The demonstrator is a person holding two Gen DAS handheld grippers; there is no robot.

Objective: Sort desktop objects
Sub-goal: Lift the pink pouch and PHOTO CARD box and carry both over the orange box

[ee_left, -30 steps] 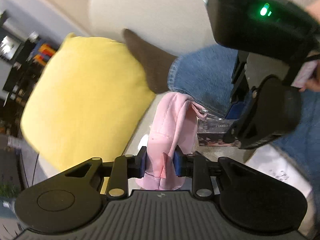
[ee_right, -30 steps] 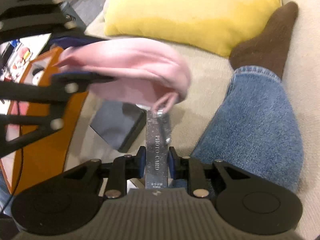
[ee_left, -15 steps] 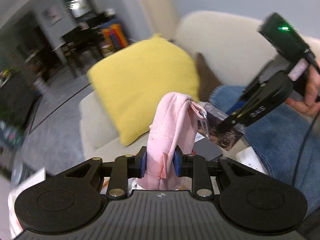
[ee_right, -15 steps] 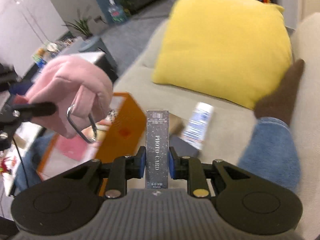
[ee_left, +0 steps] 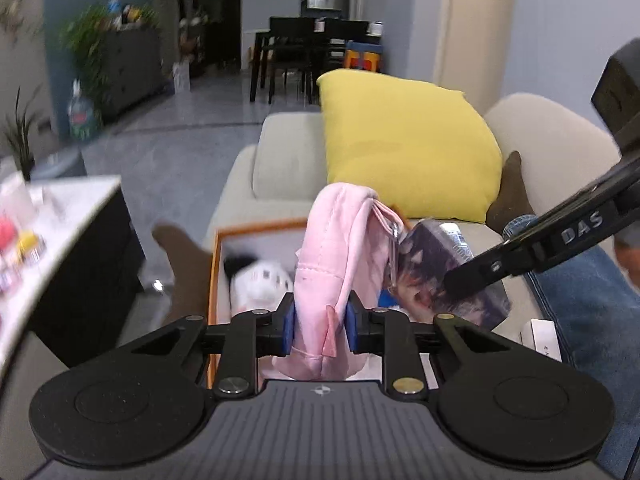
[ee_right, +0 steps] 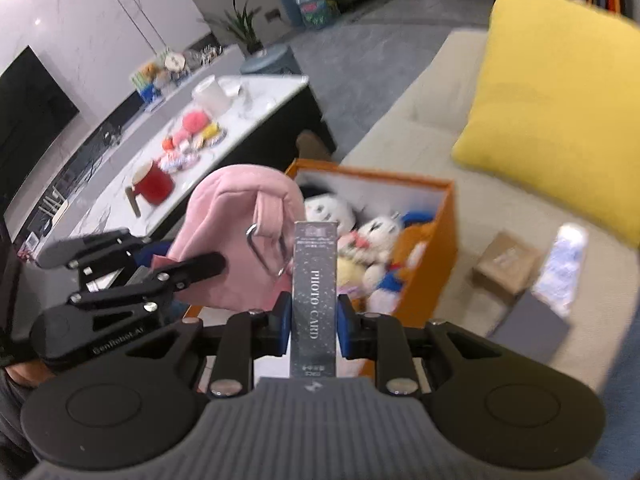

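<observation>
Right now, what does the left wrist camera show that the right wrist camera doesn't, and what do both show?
Only the left wrist view: dining chairs behind the sofa, and the box's picture face.
Only the right wrist view: the red mug on the table, a brown carton on the sofa, and the box's "PHOTO CARD" edge.
Both: left gripper closing on the pink pouch, right gripper shut on the box, the orange bin, the yellow cushion.

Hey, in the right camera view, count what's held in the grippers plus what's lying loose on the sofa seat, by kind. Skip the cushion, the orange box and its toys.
Boxes: 3 (photo card box, brown box, grey box)
Pouches: 1 (pink pouch)
Packets: 1 (white-and-blue packet)
Total: 5
</observation>
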